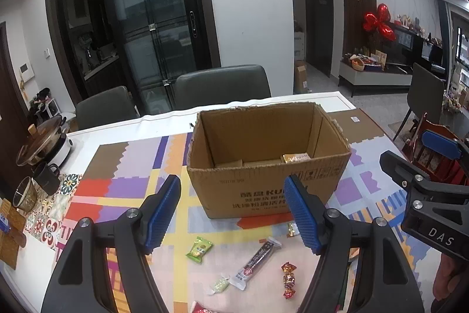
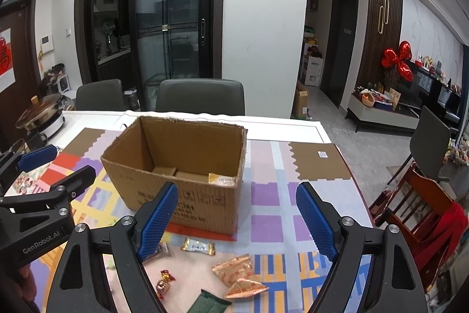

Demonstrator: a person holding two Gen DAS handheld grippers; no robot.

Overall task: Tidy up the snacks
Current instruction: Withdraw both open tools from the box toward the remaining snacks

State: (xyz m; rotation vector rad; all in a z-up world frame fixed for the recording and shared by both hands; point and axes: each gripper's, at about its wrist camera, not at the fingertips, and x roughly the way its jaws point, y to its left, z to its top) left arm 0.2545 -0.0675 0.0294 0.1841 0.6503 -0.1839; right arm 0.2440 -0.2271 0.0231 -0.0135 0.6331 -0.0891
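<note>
An open cardboard box stands on the patterned mat; a gold packet lies inside it. My left gripper is open and empty, just in front of the box. Below it lie a green candy, a long dark bar, a red twist candy and a pale candy. My right gripper is open and empty, near the box's right corner. Below it lie a white-gold packet, two orange packets, a red candy and a dark green packet.
A lidded pot, a black mug and a glass stand at the table's left. Grey chairs stand behind the table. A red wooden chair is at the right. The other gripper shows at each view's edge.
</note>
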